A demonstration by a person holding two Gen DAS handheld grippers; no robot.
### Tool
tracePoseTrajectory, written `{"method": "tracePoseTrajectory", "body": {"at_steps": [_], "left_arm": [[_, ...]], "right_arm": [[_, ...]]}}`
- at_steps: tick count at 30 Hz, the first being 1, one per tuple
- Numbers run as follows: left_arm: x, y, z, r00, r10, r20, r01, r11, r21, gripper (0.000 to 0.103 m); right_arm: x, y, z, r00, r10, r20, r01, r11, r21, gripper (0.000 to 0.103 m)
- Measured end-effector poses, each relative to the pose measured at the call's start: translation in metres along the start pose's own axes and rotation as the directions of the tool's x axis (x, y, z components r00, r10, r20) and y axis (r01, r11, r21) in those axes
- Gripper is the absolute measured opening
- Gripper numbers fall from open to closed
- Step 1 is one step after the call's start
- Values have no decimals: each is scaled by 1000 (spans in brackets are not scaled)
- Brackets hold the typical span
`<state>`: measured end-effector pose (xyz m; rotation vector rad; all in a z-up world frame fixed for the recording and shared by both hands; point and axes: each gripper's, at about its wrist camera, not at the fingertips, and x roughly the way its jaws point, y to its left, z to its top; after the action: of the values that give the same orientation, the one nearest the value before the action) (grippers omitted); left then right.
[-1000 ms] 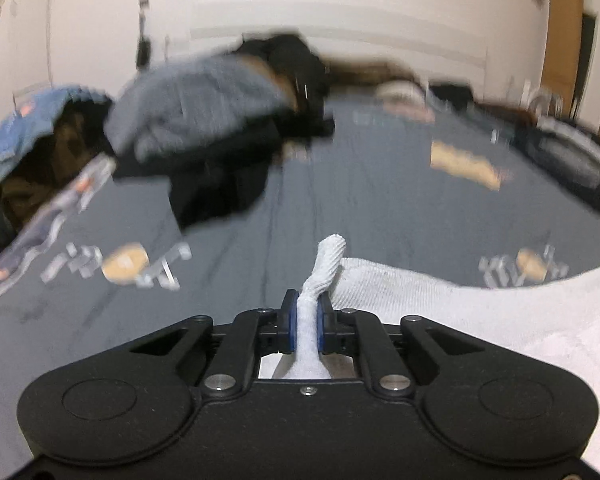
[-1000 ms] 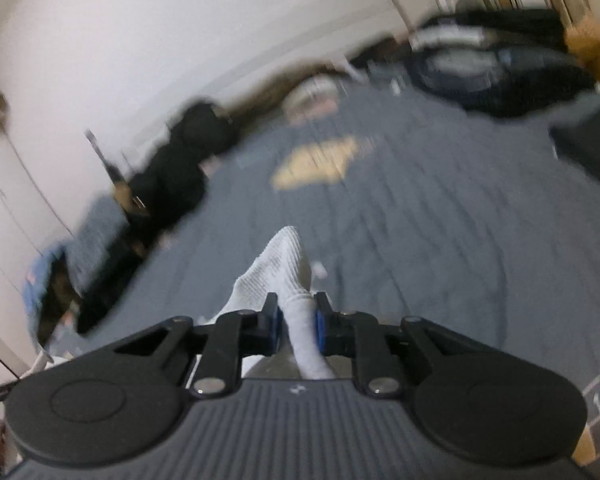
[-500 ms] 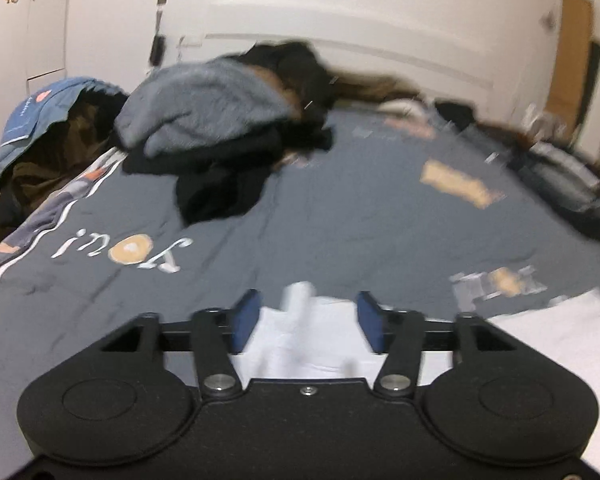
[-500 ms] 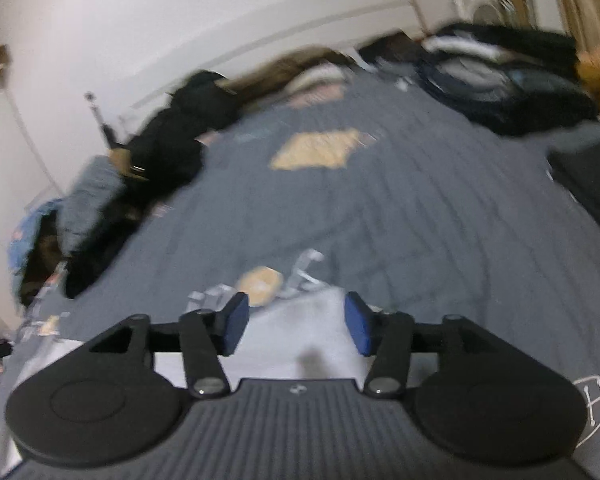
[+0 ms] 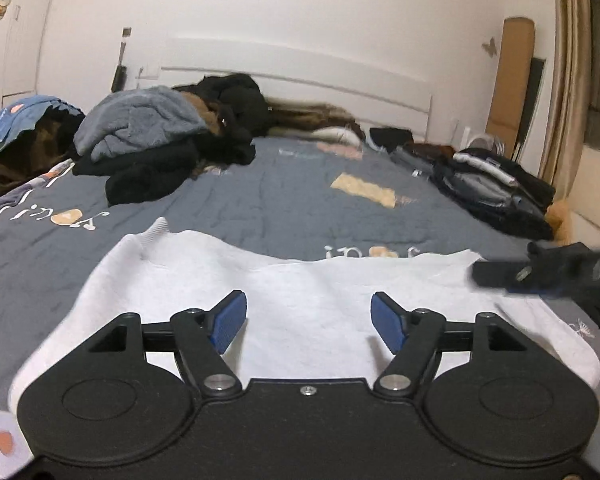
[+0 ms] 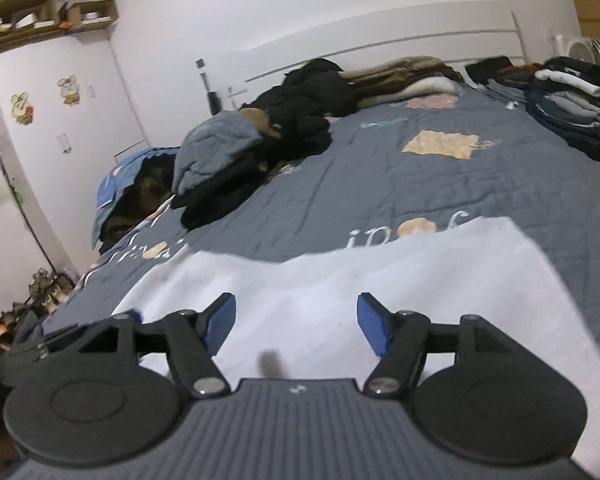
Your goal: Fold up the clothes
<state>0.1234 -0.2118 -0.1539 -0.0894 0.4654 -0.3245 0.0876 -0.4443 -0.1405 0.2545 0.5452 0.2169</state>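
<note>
White garment [image 5: 300,292] lies spread flat on the bed [image 5: 260,200], near edge, far hem slightly wavy, a ribbed corner poking up at far left. Left gripper [image 5: 306,322] hovers over it, jaws wide apart, holding nothing. Right gripper [image 6: 296,322] likewise spread and empty, above the same cloth. Risks: a pinch could take only the top layer, or snag the quilt underneath, dragging the cloth crooked. Uneven grips would skew any fold. Unfolded pile [image 5: 148,140] sits well apart, folded stack [image 5: 496,188] too.

We note a white garment [image 5: 300,280] under the blue-padded jaws; beyond it, grey bedspread [image 5: 260,200] with tan patches and white lettering.
</note>
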Motion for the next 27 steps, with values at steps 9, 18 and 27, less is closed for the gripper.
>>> {"method": "tracePoseTrajectory", "body": {"at_steps": [9,18,27], "left_arm": [[18,0,-40,999,47,-12,-45,992,120,89],[8,33,-36,995,98,-11,-97,992,83,101],[-12,75,-27,964,265,14,-265,964,13,96]], "right_arm": [[31,-4,-45,999,-48,-20,45,990,-133,70],[14,-37,-46,984,-180,15,180,967,-178,67],[-13,-54,-48,943,-325,73,331,939,-93,93]]}}
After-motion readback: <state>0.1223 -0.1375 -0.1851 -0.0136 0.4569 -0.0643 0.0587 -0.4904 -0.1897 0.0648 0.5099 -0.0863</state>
